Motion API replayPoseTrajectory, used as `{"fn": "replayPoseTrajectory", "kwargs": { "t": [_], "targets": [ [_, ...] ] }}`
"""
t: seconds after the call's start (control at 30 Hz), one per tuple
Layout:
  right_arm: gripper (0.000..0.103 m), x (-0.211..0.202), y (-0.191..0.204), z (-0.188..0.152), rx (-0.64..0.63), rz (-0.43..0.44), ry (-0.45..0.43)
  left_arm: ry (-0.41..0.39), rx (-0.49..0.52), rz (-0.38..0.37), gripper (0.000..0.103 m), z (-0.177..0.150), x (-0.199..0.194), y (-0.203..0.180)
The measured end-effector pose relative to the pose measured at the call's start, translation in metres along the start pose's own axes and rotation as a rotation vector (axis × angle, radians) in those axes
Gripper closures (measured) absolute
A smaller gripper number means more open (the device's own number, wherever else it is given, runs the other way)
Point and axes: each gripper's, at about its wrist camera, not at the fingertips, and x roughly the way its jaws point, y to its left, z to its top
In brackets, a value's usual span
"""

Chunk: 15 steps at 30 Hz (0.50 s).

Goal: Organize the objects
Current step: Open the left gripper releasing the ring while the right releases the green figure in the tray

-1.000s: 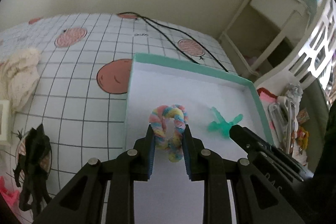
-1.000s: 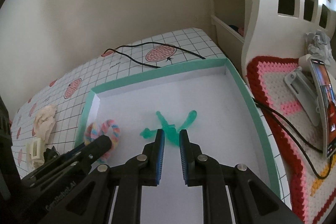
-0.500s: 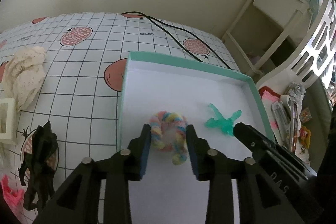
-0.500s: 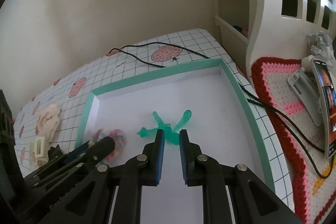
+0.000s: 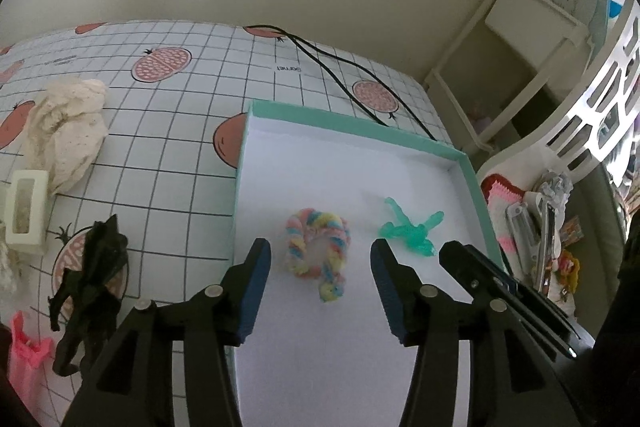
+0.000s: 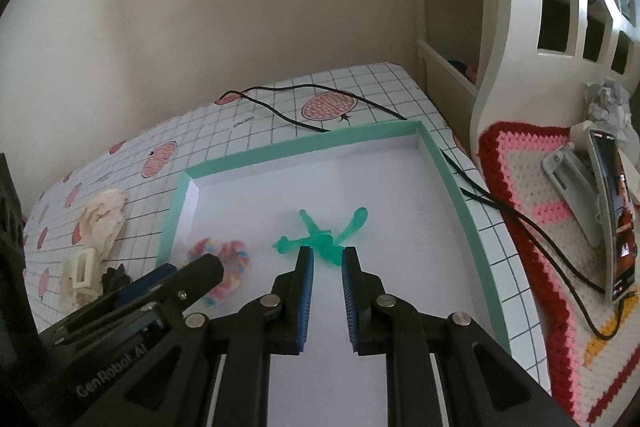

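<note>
A grid-patterned bench [image 5: 168, 147] carries a teal-rimmed tray [image 5: 352, 125]. Near its left edge lies a pastel twisted loop [image 5: 316, 249], free between the spread left tool [image 5: 320, 259]. The right tool [image 6: 327, 259], narrowly parted, frames a green figure [image 6: 324, 241].

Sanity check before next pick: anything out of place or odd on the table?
Nothing damaged or spilled. The rainbow scrunchie and green toy lie in the teal box. The black horse figure, cream hair clip and crumpled cloth lie outside it.
</note>
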Motion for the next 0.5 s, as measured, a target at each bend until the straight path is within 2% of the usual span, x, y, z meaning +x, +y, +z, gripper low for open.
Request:
{"fn": "replayPoseTrajectory", "kwargs": {
  "t": [0.17,0.27,0.37,0.43,0.5],
  "targets": [
    [0.087,-0.007,0.002,-0.001,0.002,-0.009,0.027,-0.014,-0.030,-0.003,0.048,0.003,-0.015,0.004],
    [0.087,-0.007,-0.002,-0.002,0.034,-0.005,0.070,-0.016,-0.036,0.023,0.040,0.003,-0.020,0.005],
    [0.087,-0.006,-0.006,-0.005,0.055,-0.022,0.091,0.007,-0.046,0.037,0.040,0.002,-0.022,0.007],
    [0.087,-0.007,-0.010,-0.006,0.070,-0.032,0.100,0.011,-0.040,0.054,0.034,-0.001,-0.023,0.007],
    [0.082,-0.009,-0.012,-0.008,0.076,-0.042,0.101,0.008,-0.035,0.064,0.028,-0.002,-0.025,0.006]
  ]
}}
